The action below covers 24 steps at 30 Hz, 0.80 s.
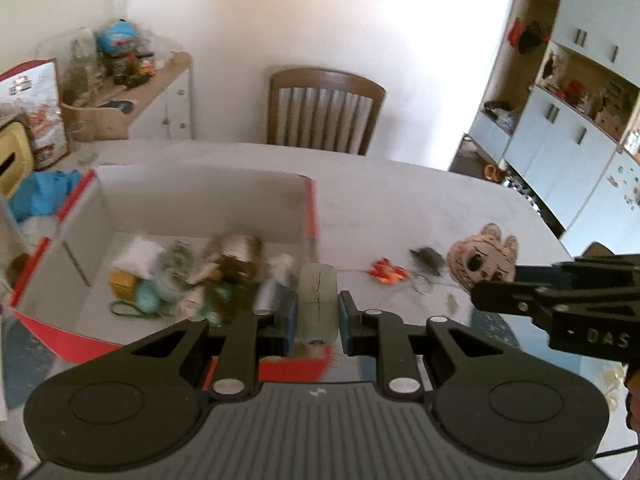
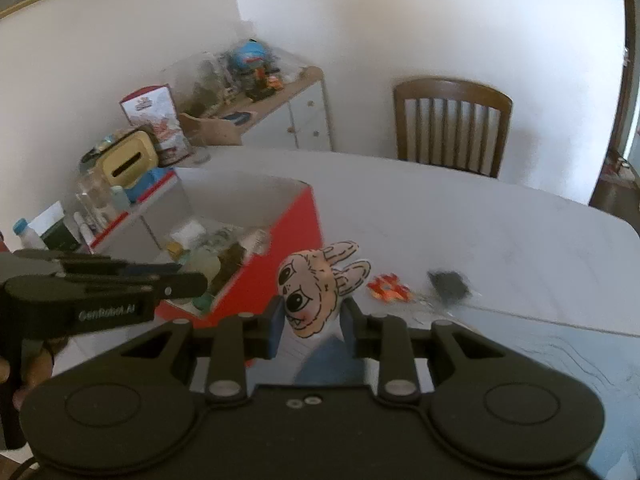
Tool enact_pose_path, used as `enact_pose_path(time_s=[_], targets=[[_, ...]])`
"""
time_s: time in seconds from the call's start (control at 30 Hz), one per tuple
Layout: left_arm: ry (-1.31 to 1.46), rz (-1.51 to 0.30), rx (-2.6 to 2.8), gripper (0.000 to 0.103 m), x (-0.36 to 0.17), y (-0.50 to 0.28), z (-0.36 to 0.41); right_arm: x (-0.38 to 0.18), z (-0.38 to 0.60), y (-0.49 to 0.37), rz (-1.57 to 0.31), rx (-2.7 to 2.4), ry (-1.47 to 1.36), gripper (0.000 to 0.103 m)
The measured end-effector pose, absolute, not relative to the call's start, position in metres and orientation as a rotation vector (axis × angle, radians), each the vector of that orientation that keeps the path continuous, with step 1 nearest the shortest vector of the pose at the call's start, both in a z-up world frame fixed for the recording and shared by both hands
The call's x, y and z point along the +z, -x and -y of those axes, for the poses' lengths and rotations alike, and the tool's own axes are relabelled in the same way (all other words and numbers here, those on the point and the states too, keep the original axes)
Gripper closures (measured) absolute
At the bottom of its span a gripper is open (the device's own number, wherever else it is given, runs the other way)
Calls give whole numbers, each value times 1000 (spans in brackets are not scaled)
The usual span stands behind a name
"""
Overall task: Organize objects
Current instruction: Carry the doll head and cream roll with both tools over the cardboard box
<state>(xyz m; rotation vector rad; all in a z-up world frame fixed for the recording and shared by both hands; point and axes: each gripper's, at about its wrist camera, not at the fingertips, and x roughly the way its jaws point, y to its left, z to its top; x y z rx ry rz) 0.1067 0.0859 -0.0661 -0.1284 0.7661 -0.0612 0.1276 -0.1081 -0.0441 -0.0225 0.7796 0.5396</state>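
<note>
Left gripper [image 1: 318, 318]: pads clamped on a pale green cylinder [image 1: 318, 302], upright, hairline crack down its face. Likely rigid, light, smooth; a mid-body grip suits it, but squeeze gently given the crack. It hangs over the near right corner of the red-and-white box [image 1: 200, 200], already cluttered with small items.

Right gripper [image 2: 312, 322]: closed on a bunny-face plush [image 2: 312, 288], held low on the head. Soft, light, compressible; slip unlikely.

Table [image 2: 460, 216]: pale, smooth; orange toy [image 2: 388, 287] and dark object [image 2: 448, 282] lie near its front edge. Wooden chair [image 2: 452, 124] at the far edge.
</note>
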Motion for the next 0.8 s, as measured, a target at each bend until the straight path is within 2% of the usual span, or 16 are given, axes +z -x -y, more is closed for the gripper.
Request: enact_pose_path(time_s=[0.47,0.8], targets=[[104,-735,56,82,-51,-133,-177,-34,21,-137,-741,588,62,75],[56,-767,77,82,-72,-176,-203,-53,-24,-159,-772,578,92,75]])
